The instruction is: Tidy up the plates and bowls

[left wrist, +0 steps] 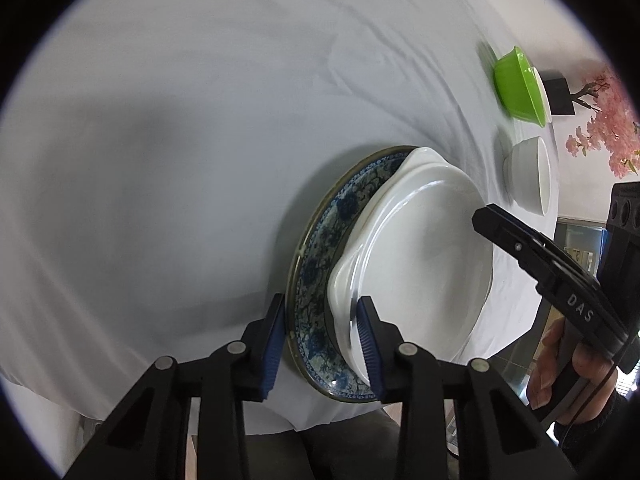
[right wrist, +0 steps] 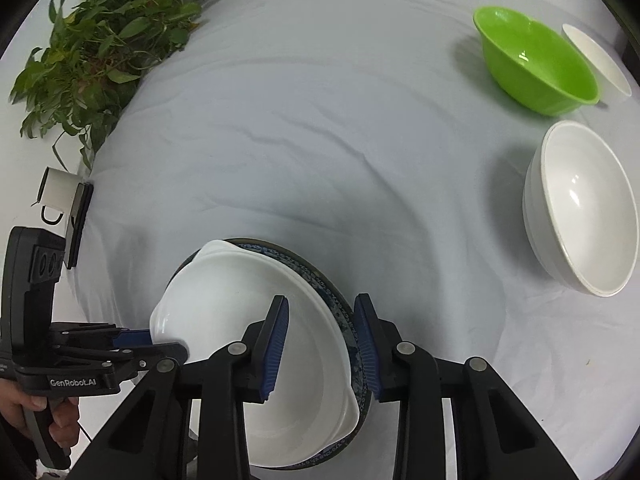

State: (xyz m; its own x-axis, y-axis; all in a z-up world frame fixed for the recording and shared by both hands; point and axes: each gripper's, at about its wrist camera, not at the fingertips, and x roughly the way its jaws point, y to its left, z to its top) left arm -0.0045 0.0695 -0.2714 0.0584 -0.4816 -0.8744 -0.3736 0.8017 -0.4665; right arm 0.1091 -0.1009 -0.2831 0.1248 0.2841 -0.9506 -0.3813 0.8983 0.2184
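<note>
A white scalloped plate [left wrist: 424,256] lies on a blue patterned plate [left wrist: 320,280], and the stack is lifted and tilted. My left gripper [left wrist: 322,340] grips the stack's near edge, one pad under the blue plate and one on the white plate. My right gripper [right wrist: 320,344] grips the opposite edge of the same stack [right wrist: 256,360], pads on both sides of the rims. A green bowl [right wrist: 536,60], a large white bowl [right wrist: 584,208] and a small white bowl [right wrist: 596,60] stand at the far right.
A white cloth [right wrist: 320,140] covers the table. A leafy green plant [right wrist: 104,36] stands at the far left, with a small white and black holder [right wrist: 64,200] near it. Pink artificial blossoms [left wrist: 604,120] stand beyond the bowls.
</note>
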